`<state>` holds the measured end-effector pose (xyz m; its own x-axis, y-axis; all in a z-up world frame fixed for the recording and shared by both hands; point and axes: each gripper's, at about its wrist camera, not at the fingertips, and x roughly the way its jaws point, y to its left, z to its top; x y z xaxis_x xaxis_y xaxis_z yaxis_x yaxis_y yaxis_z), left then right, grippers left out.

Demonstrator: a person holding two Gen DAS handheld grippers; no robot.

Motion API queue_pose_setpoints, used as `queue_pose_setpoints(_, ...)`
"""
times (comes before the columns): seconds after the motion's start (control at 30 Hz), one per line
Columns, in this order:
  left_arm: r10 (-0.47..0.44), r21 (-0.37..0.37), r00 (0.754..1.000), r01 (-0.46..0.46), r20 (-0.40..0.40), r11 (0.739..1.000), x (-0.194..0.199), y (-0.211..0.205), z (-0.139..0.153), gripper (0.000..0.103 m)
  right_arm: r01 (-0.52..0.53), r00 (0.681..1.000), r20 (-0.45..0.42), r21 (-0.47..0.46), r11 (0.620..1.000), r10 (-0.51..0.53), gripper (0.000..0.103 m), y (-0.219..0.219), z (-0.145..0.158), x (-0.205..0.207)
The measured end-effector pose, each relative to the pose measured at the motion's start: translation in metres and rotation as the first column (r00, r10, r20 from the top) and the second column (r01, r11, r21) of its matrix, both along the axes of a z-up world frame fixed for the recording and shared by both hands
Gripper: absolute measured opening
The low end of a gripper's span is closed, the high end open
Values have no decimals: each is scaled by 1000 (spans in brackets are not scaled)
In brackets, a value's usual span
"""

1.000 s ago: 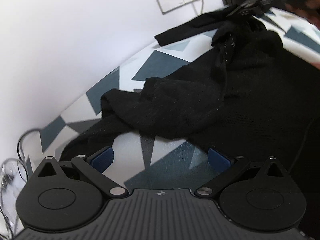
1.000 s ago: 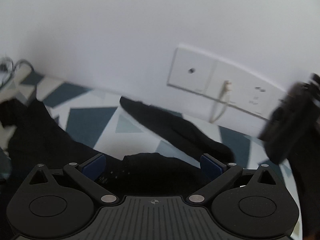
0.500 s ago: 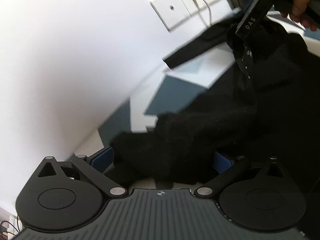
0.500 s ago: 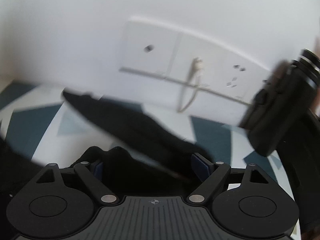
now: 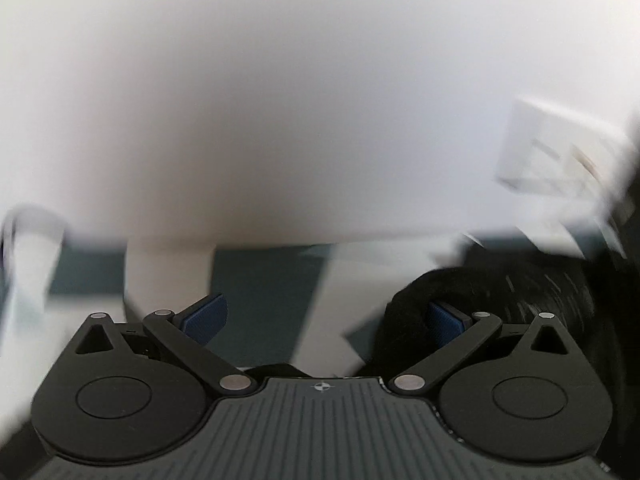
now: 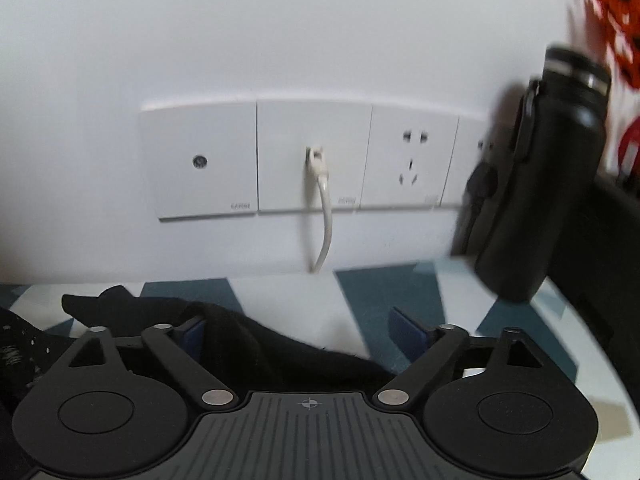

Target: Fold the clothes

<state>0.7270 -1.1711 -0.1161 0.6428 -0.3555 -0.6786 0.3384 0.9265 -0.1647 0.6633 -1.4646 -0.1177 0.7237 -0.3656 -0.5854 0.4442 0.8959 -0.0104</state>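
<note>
Left tongs (image 5: 325, 316) have swung from the black knitted garment (image 5: 500, 300) toward the blank wall, the cloth now bunched at their right pad. Right tongs (image 6: 298, 330) have closed on the white wall socket panel (image 6: 304, 160), widening slightly.

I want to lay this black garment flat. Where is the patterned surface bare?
Bare patterned surface lies below the outlet plates, between the black garment and the black bottle. It is crowded left, under cloth, and right, around the bottle.

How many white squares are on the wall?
4 wall plates: round-hole plate leftmost, cable plate next, socket plate third, and a fourth partly hidden behind the black bottle. More may be hidden.
</note>
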Motion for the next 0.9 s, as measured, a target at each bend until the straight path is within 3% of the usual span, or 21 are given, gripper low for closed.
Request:
queue_pose_setpoints(0.03, 36, -49, 998, -38, -48, 998, 12, 6, -1, 102, -10, 1000, -6, 23, 1000, 11, 94, 0, 1, 0)
queue_pose_setpoints(0.1, 26, -42, 1000, -26, -16, 999, 14, 12, 7, 102, -31, 1000, 0, 44, 999, 31, 101, 3, 3, -4)
queue_pose_setpoints(0.2, -44, 70, 997, 39, 71, 997, -2, 23, 16, 103, -80, 995, 54, 18, 997, 79, 102, 9, 11, -25)
queue_pose_setpoints(0.33, -157, 179, 987, 148, 38, 973, -19, 42, 0, 103, -31, 992, 122, 35, 999, 27, 102, -12, 12, -55)
queue_pose_setpoints(0.47, -210, 343, 978, 194, 9, 919, -33, 48, -32, 102, 73, 991, 97, 174, 982, -91, 97, -44, -2, -53)
queue_pose_setpoints(0.53, -214, 362, 976, 185, 42, 914, -42, 48, -38, 103, 86, 987, 108, 240, 967, -115, 95, -49, -3, -46)
queue_pose_setpoints(0.63, -191, 364, 980, 160, 51, 917, -49, 48, -38, 103, 48, 984, 153, 284, 958, -95, 96, -43, 1, -35)
queue_pose_setpoints(0.7, -173, 364, 984, 143, 51, 920, -46, 51, -38, 103, -17, 988, 152, 245, 969, -21, 96, -27, -1, -24)
queue_pose_setpoints(0.8, -98, 381, 993, 67, 62, 922, -40, 62, -34, 93, -78, 992, 108, 166, 983, 60, 98, -3, -3, -4)
queue_pose_setpoints(0.9, 9, 387, 997, -36, 72, 921, -38, 84, -34, 92, -170, 985, 4, 164, 972, 171, 102, 13, -6, 17)
